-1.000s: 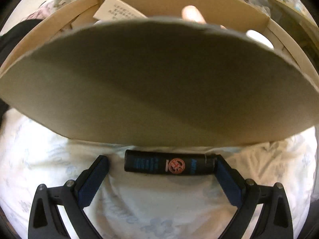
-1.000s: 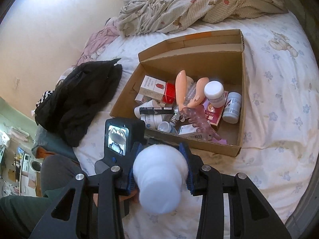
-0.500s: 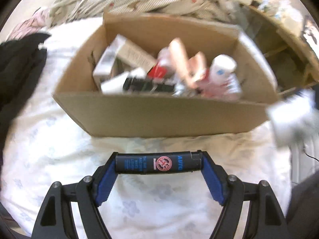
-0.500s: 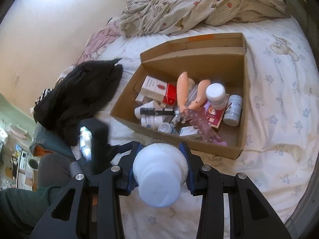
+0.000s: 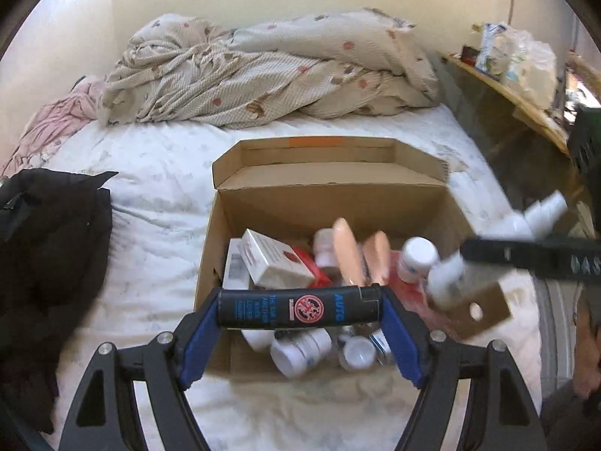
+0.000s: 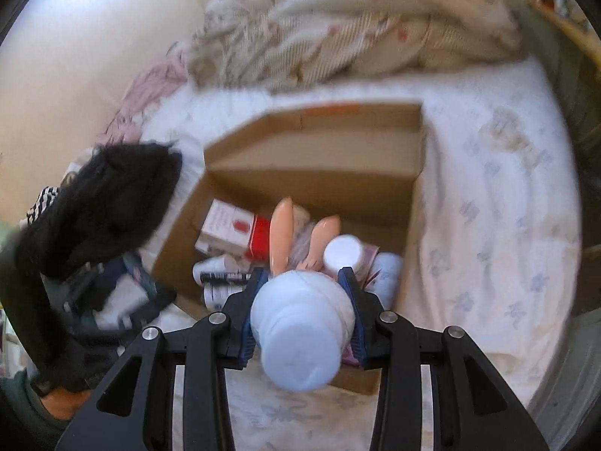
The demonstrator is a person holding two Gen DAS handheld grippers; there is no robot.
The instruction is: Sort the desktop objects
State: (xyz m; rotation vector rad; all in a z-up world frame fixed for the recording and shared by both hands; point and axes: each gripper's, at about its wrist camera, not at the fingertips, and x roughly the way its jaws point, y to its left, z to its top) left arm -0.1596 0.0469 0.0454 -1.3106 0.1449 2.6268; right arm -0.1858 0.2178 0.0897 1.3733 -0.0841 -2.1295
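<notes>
Both claws have risen over the open brown cardboard box; I'm gripping a black cylindrical tube in my left gripper and a white plastic bottle in my right gripper, box at twelve o'clock.

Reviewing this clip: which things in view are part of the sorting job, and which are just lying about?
Part of the job:
- black lighter, clamped between the left gripper fingers
- white bottle, clamped in the right gripper
- cardboard box of small items

Lying about:
- crumpled quilt
- black garment
- pink cloth
- wooden shelf
</notes>
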